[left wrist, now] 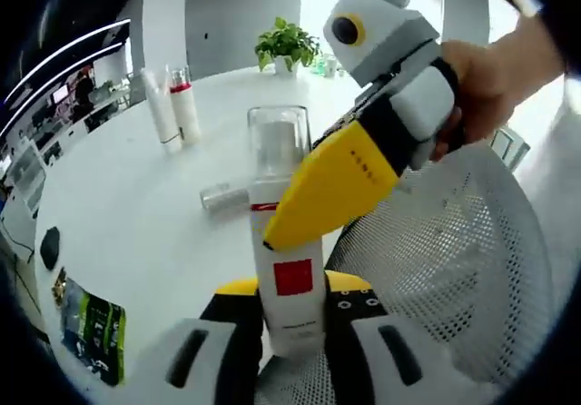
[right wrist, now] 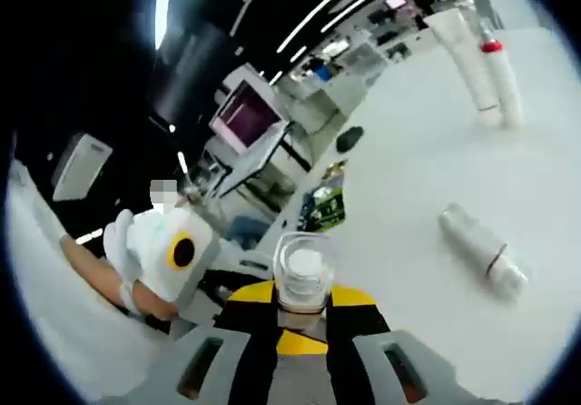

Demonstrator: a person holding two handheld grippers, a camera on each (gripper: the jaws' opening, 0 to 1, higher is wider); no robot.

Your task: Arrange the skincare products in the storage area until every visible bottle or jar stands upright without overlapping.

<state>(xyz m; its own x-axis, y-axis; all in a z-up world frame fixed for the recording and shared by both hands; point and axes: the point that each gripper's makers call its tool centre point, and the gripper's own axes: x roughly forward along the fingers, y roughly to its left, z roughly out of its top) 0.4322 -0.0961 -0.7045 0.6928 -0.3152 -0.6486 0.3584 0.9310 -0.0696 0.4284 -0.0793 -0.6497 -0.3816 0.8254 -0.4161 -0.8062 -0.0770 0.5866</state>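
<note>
Nearest the lens in the left gripper view, the left gripper (left wrist: 292, 319) has its two jaws clamped on the lower body of a white bottle (left wrist: 289, 269) that carries a red square label and a clear cap; the bottle stands upright between the jaws, raised in front of the near edge of the round white table (left wrist: 136, 214) and beside a white mesh chair back (left wrist: 454, 269) at the right. The right gripper (left wrist: 338, 182), held in a person's hand (left wrist: 486, 83), enters from the upper right, and its yellow jaws close on the bottle's neck just under the clear cap. In the right gripper view the same clear cap (right wrist: 302, 273) sits between that gripper's own jaws at the bottom centre, gripped from both sides. On the table, a small clear-capped bottle (left wrist: 224, 196) lies on its side beyond the held bottle, at mid-table. Farther off, toward the far left, a white tube (left wrist: 161, 107) and a red-collared bottle (left wrist: 185, 105) stand upright, just beside each other. A potted plant (left wrist: 288, 46) stands at the table's far edge. A dark mouse-like object (left wrist: 49, 246) and a green packet (left wrist: 93, 328) rest near the left edge.
</note>
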